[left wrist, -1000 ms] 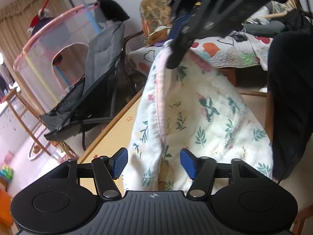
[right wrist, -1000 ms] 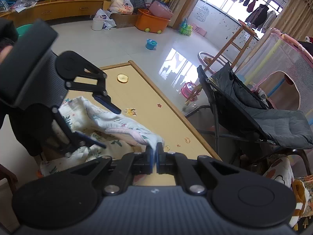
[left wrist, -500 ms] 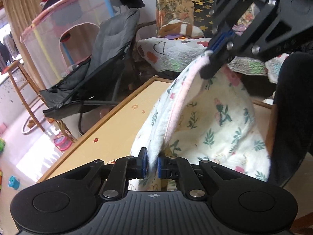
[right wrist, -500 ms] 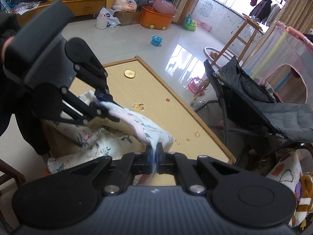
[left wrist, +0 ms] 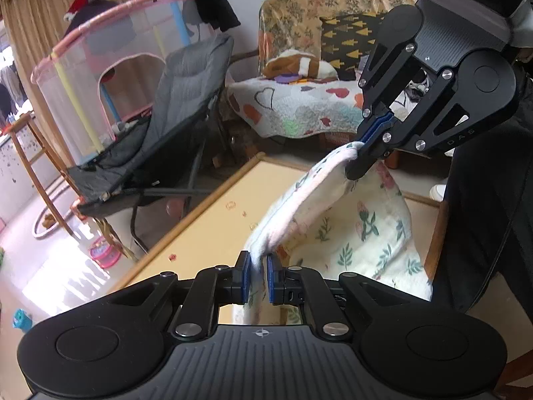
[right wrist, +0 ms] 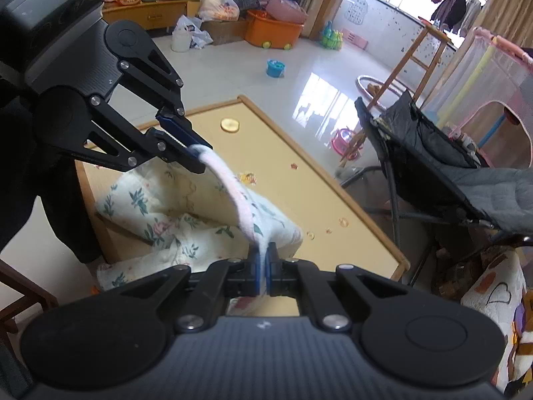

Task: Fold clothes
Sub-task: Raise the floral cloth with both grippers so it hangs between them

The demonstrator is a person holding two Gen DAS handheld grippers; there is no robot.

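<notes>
Floral garment (left wrist: 353, 230), cream with green leaves and pink flowers (pale pink trim along the raised edge), lifted by that edge at two points so it stretches taut between them; the rest hangs crumpled onto the yellow surface (right wrist: 286, 170) and over its near side.

Standing by the wooden table (left wrist: 200, 233): a grey folding chair (left wrist: 173, 126) and a pink-rimmed mesh playpen (left wrist: 100, 76). Sitting behind: a quilt-covered sofa (left wrist: 299, 106) bearing a stuffed toy (left wrist: 299, 65). Lying across the glossy floor (right wrist: 299, 66): an orange tub (right wrist: 273, 31), a blue cup (right wrist: 275, 67).
</notes>
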